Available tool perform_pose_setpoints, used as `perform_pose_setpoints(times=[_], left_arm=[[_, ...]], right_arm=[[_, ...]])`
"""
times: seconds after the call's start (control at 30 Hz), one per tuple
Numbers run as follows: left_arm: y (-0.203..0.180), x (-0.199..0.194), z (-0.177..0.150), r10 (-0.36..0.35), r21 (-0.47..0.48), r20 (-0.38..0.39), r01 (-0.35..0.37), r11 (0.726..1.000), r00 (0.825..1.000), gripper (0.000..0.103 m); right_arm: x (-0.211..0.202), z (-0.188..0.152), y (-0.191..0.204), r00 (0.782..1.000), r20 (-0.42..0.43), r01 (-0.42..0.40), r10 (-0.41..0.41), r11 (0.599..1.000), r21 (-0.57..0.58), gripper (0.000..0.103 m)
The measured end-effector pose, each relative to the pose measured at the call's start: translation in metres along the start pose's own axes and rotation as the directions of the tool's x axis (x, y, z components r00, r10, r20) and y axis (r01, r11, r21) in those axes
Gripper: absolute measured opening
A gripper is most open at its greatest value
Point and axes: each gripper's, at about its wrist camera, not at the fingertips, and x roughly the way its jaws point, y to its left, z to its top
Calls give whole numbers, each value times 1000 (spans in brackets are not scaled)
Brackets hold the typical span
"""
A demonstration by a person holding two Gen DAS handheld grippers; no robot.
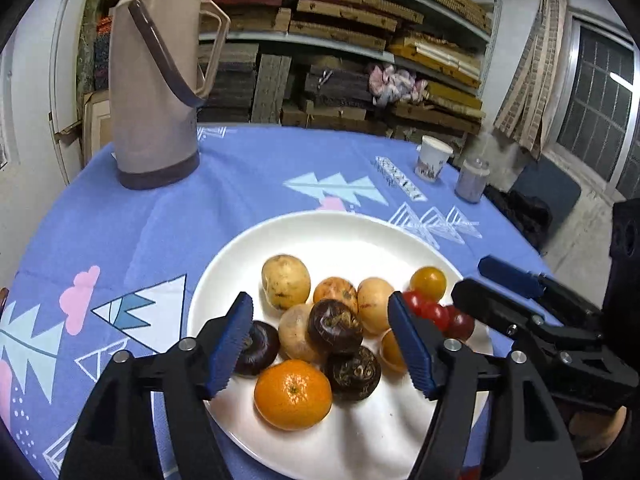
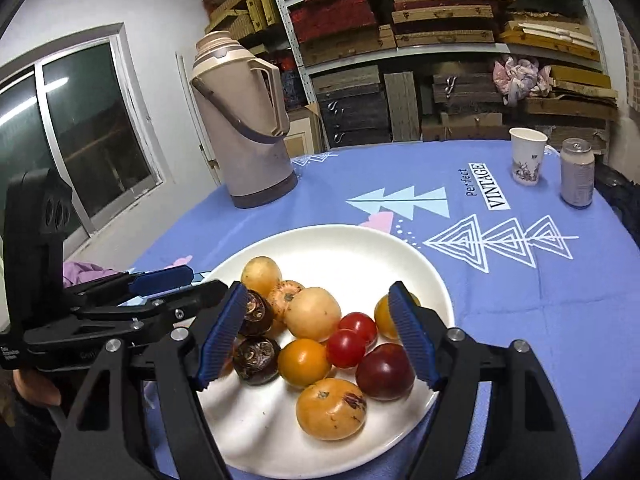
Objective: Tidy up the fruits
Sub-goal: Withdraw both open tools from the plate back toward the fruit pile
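Left wrist view: a white plate (image 1: pixel 240 264) heaped with fruit sits on a round table under a blue patterned tablecloth (image 1: pixel 200 200), the pile gathered toward the near half of the dish. An orange mandarin (image 1: pixel 293 394) lies nearest the camera, with three dark brown water chestnuts (image 1: pixel 335 326) clustered just behind it, pale tan round fruits (image 1: pixel 286 281) beyond, a small yellow tomato (image 1: pixel 428 283) at the far right and red cherry tomatoes (image 1: pixel 436 316) just beside it. Above the pile hangs the left gripper (image 1: pixel 320 354), its blue-padded jaws spread apart with nothing pressed between them; no pad can be seen touching the fruit. Entering from the right edge, the right gripper (image 1: pixel 496 280) likewise has its jaws parted and grips nothing. Right wrist view shows the same plate (image 2: pixel 360 240) from the other side, with a dark red plum-like fruit (image 2: pixel 385 371) and a spotted orange fruit (image 2: pixel 331 408) closest, and the right gripper (image 2: pixel 316 340) poised over them, jaws wide and empty. Farther back on the cloth stand a tall beige thermos (image 1: pixel 154 76) at the left, and a paper cup (image 2: pixel 527 156) just beside a pale can (image 2: pixel 577 174) at the right. Shelves (image 2: pixel 440 48) stacked with flat boxes fill the wall behind.
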Motion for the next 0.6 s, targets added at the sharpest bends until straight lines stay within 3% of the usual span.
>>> perform_pose_setpoints(times=[0.5,0.6], left_arm=[[7,-10,1,-118,-30,91,121,992,989,75],[3,-9,0,-80,-8,83,81,997,993,78]], right_arm=[[-22,8,1,995,92,-30,28,999,16,72],[-47,8,6,993,115,4,-4,1000,-1,88]])
